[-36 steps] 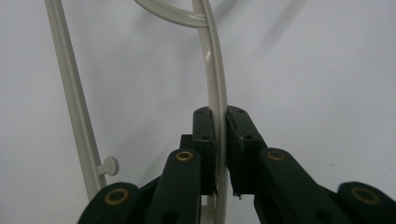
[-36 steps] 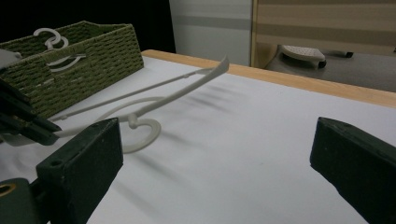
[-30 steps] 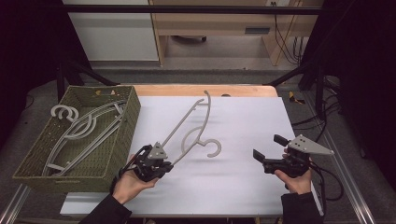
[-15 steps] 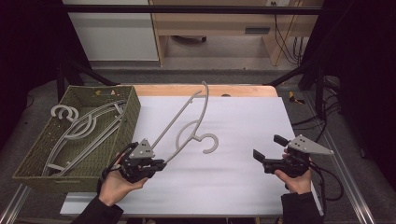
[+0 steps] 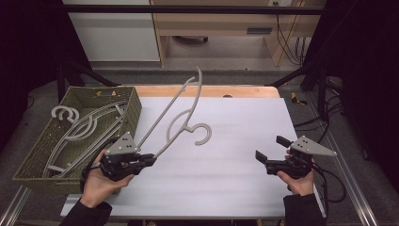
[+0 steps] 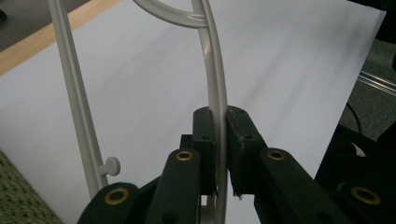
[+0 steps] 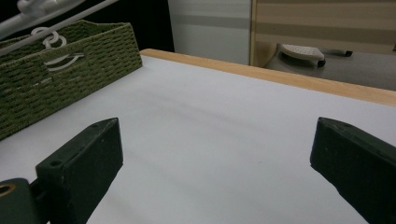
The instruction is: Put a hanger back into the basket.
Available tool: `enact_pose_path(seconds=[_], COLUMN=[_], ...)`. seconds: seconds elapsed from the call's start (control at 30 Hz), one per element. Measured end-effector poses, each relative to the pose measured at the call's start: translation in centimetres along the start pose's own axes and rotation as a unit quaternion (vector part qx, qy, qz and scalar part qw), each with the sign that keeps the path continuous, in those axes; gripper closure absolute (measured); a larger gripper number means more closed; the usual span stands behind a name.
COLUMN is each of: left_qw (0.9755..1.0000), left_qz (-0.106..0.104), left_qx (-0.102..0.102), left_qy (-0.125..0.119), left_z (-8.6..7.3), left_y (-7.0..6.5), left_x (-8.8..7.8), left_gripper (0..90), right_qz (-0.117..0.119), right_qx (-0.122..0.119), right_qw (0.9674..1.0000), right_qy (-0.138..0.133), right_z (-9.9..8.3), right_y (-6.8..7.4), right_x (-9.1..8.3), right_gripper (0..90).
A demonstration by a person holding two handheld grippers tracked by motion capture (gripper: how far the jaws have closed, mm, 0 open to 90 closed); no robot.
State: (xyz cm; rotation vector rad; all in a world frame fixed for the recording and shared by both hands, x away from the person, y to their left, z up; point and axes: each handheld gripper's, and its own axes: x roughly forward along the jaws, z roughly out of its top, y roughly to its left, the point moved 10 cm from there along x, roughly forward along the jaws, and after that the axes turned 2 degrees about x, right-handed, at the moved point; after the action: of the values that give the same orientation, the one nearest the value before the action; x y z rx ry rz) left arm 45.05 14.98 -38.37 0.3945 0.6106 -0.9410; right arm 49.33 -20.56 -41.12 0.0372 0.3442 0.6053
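Your left gripper (image 5: 149, 160) sits near the front left of the white table (image 5: 235, 188), just beside the green woven basket (image 5: 35, 155). Its 2 jaws are pinched on one curved bar of a pale grey plastic hanger (image 5: 181, 113). In the left gripper view the bar (image 6: 217, 93) runs straight up between the 2 black pads (image 6: 205, 135), which press it from both sides. The hanger's straight bottom bar (image 6: 74, 102) runs alongside at the left of that view, with a small peg near its lower end.

From above, the hanger is lifted off the table and tilted, rising away from your left hand (image 5: 101, 181) toward the far wooden edge, with its hook (image 5: 202, 134) hanging over the middle of the white surface. Whether the hook touches the surface cannot be told.

More hangers (image 5: 80, 129) of the same pale grey lie inside the basket, and 1 hook pokes over its far left rim.

Your right gripper (image 5: 270, 153) rests in your right hand (image 5: 299, 181) near the front right of the table, well apart from the hanger. Its jaws are spread wide with nothing between them; the right gripper view shows bare white table (image 7: 210, 140) in the gap and the basket (image 7: 56, 88) at the far left.
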Motion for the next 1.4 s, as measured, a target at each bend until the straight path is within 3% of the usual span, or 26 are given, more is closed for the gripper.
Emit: enact_pose_path(seconds=[0.1,0.23,0.5,0.7,1.0,1.4], left_qw=[0.9999,0.9999,1.0,0.9995,0.998,0.9935], left_qz=[-0.001,0.002,0.005,0.026,0.04,0.045], left_qx=[0.005,0.009,0.004,-0.005,-0.037,-0.086], left_qy=[-0.012,-0.009,0.004,0.019,0.033,0.061], left_z=[0.3,0.4,0.3,-0.6,-4.2,-9.6], left_y=[0.3,1.2,4.0,6.4,10.0,12.9], left_x=[-1.2,-2.5,-5.1,-7.4,-10.2,-11.0], left_gripper=[82.2,82.2,82.2,82.2,82.2,82.2], right_qz=[0.002,0.002,-0.002,-0.004,-0.005,-0.005], right_qx=[-0.001,-0.004,-0.005,-0.006,-0.005,-0.004], right_qw=[1.0,1.0,1.0,1.0,1.0,1.0], right_qy=[-0.002,-0.003,-0.001,0.001,0.002,0.005], right_z=[0.1,0.2,0.1,0.0,-0.1,-0.2], right_y=[0.2,0.3,0.2,0.2,0.1,0.1], right_x=[0.0,0.0,0.0,0.1,0.2,0.3], right_gripper=[2.7,2.5,2.5,2.5,2.6,2.6])
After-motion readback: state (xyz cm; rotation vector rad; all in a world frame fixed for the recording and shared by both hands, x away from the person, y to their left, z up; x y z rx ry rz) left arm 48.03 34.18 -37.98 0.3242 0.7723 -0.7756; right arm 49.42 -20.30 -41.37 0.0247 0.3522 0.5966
